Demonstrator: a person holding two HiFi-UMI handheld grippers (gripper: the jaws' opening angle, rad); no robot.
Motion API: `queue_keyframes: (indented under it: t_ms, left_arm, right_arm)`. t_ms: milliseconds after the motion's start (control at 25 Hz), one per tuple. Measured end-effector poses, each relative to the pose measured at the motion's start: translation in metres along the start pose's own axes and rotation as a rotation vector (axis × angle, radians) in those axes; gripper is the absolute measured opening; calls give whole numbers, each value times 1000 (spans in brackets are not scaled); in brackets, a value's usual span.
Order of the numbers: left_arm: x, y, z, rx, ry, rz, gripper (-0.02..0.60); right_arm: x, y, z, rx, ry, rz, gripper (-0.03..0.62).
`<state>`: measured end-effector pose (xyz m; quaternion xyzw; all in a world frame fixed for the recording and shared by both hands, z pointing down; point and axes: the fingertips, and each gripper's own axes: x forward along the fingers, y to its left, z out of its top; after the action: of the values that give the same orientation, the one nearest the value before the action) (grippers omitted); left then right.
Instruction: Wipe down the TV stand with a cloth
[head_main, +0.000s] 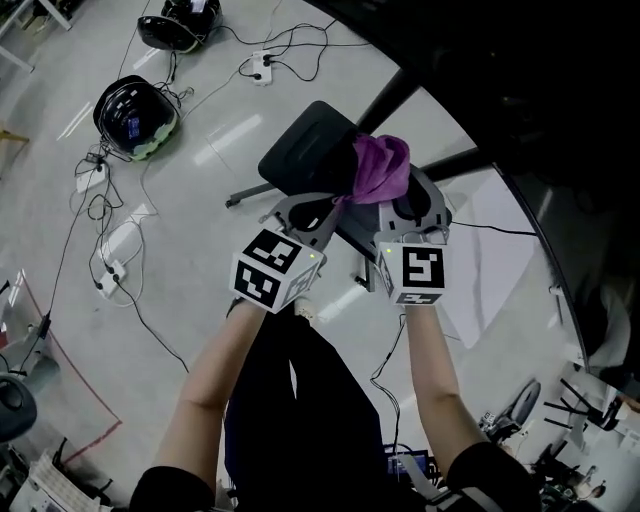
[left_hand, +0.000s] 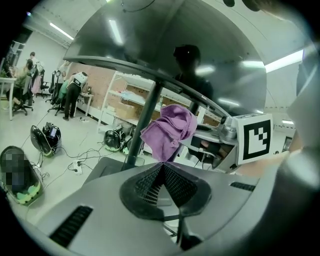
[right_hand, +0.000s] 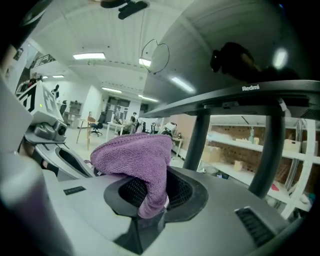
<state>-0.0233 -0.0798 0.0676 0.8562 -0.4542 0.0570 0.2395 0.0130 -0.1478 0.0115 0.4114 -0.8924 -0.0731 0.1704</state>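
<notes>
Right gripper (right_hand: 152, 196): jaws clenched on a fold of the purple cloth (head_main: 381, 166), which bunches up over them, clear of the floor (head_main: 200, 205). Left gripper (left_hand: 163, 172): jaws pressed together, nothing between.

We hold both side by side over the near edge of the TV stand (head_main: 300, 150), a flat black base. The cloth sits beside its slanting post (head_main: 392, 95); we cannot tell if it touches.

The dark screen (right_hand: 240, 45) overhangs above and to the right, closing off room there. Open floor lies to the left.

Around us: cables (head_main: 102, 210) trailing loose, a power strip (head_main: 262, 66), one black helmet (head_main: 135, 118) and another (head_main: 186, 20) farther off. People (left_hand: 72, 92) stand at desks, well apart from us.
</notes>
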Motion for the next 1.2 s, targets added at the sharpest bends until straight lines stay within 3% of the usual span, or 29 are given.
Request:
queue_keyframes:
  t_ms: [280,560,920,1200]
  left_arm:
    - [22,40,11,14,-52,-2,6]
    - [45,73,33,52,-86,-14,6]
    - [66,110,75,71,-118,-34,6]
    - [72,133,78,60,-114,-56,6]
  right_arm:
    - [51,-5,18,-195,-60,-46,88]
    - [93,-27,42,-450,-92,-194,88]
    - [132,-59,78,-666,-113,-383,89]
    - [139,-67,87,-762,-86,-494,89]
